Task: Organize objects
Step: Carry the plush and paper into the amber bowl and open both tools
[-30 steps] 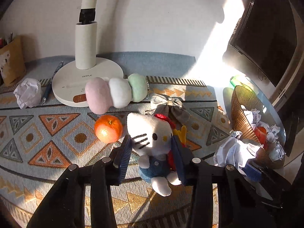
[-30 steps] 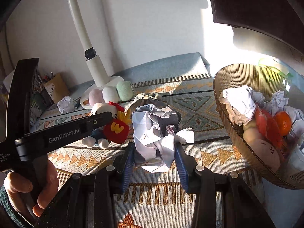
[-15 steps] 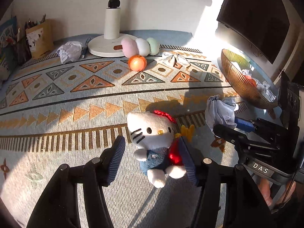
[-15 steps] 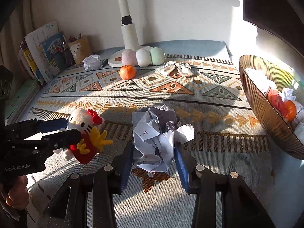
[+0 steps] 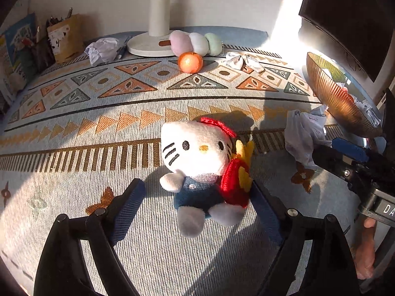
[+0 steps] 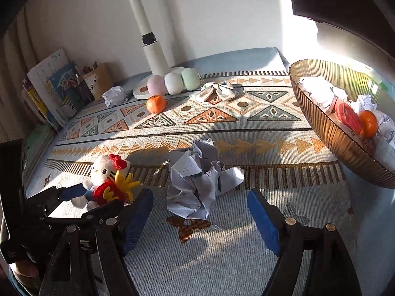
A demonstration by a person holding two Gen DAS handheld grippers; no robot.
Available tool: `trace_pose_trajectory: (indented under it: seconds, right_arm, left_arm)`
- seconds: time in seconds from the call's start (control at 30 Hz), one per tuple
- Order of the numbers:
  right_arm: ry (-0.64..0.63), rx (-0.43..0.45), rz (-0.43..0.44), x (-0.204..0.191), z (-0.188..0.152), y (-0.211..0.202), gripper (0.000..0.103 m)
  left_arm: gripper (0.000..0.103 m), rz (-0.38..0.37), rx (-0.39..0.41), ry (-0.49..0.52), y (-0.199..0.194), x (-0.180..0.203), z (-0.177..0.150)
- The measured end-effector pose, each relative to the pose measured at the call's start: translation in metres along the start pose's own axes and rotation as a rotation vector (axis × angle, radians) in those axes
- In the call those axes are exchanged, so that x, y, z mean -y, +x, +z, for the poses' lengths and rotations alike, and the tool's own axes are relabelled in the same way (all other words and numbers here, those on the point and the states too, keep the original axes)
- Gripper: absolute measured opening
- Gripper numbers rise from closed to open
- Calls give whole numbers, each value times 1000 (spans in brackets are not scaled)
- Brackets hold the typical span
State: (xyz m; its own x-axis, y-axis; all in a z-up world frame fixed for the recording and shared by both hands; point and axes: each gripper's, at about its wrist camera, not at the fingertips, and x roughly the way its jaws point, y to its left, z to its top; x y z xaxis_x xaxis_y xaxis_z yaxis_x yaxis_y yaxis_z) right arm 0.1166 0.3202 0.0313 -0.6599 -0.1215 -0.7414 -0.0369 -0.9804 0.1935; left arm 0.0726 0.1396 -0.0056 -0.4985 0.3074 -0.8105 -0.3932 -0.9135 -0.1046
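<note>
A Hello Kitty plush point(image 5: 197, 165) with a red fries toy lies on the patterned mat, between the wide-open jaws of my left gripper point(image 5: 200, 209); it also shows in the right wrist view point(image 6: 106, 180). A crumpled paper ball point(image 6: 197, 185) lies on the mat in front of my open right gripper point(image 6: 200, 212), free of the blue pads; it shows in the left wrist view point(image 5: 303, 135) too. Both grippers are empty.
An amber ribbed bowl point(image 6: 328, 133) at the right holds paper balls and fruit. At the back stand a white lamp base point(image 5: 148, 46), a three-colour plush point(image 6: 172, 83), an orange point(image 6: 156, 103), a cloth bow point(image 6: 218, 90), another paper ball point(image 6: 113, 95), and books point(image 6: 54, 91).
Both grippers have opened wide and let go: the plush and the paper ball now rest on the mat near the front. Both moved back from the lamp beforehand.
</note>
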Motion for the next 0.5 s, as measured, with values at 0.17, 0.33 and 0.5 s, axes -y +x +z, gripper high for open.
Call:
trace_pose_trajectory:
  seconds: [0.17, 0.33, 0.5]
  right_arm:
    - [37, -19, 7, -1, 7, 18, 69]
    - [27, 37, 25, 3, 6, 5, 41]
    - [55, 241, -75, 35, 29, -63, 41]
  left_arm:
    - [49, 6, 22, -6, -2, 2, 1]
    - [42, -13, 40, 20, -5, 11, 7]
    - [42, -91, 150, 147, -33, 63, 47]
